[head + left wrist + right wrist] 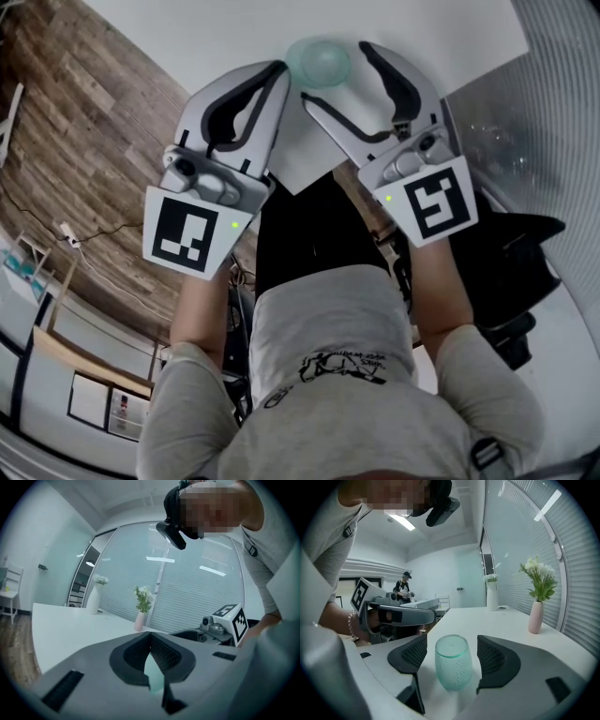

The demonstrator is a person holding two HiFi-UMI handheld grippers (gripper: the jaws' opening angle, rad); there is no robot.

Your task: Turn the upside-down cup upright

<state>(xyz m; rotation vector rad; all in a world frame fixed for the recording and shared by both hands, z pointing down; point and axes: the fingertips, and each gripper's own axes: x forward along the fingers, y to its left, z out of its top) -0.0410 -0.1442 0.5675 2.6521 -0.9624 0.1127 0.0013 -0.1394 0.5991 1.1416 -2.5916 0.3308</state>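
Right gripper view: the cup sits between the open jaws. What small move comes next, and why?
Probably close the right gripper on the cup: it stands base-up on the table between the open jaws, clear of both pads, so it needs gripping before turning.

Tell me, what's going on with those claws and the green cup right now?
Left gripper shut, tip near cup. Right gripper open, jaws either side of cup, not touching. That cup: upside down on table. Nothing blocking.
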